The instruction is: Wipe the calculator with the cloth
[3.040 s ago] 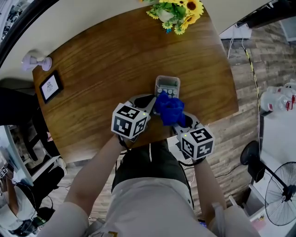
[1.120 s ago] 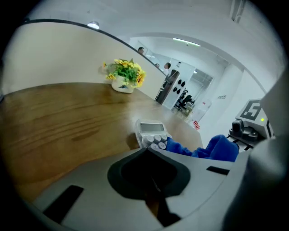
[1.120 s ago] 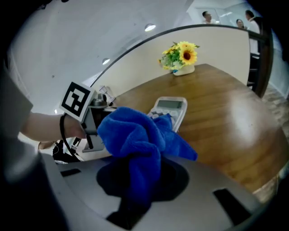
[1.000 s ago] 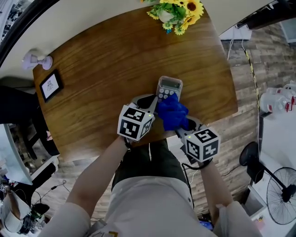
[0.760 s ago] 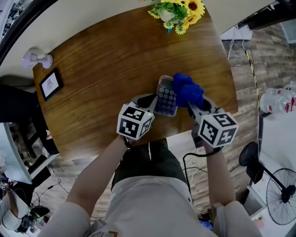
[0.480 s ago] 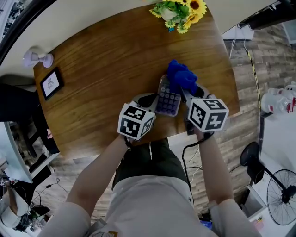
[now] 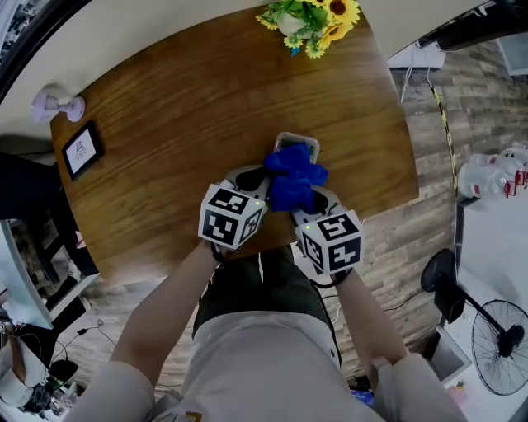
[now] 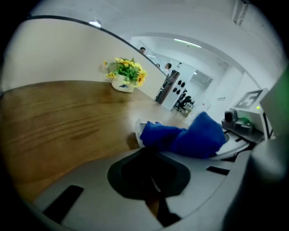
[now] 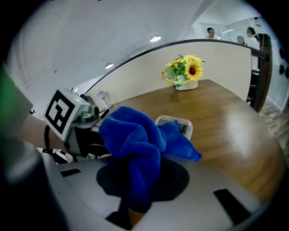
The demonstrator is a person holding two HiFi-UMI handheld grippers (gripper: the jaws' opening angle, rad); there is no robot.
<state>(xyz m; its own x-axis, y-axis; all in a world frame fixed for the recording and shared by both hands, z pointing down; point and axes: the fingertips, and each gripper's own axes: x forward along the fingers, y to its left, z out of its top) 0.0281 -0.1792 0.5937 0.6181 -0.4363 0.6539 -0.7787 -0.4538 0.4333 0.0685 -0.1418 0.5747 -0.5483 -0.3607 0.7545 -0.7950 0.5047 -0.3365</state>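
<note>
Calculator, grey, rectangular [image 9: 180,124], lies on brown wooden table [image 7: 190,107], mostly under bunched blue cloth [image 9: 133,135]. We hold right gripper [image 9: 135,180] clamped on cloth; left gripper [image 8: 149,162] has jaws together, tips at calculator's near edge.

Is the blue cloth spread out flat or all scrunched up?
Scrunched up. The cloth bunches in thick folds where the right gripper pinches it, with one loose flap draped over the calculator.

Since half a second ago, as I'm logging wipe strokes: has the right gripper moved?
Yes. The right gripper, shut on the blue cloth, has pulled back from the flowers toward the near edge of the table, and leftward.
</note>
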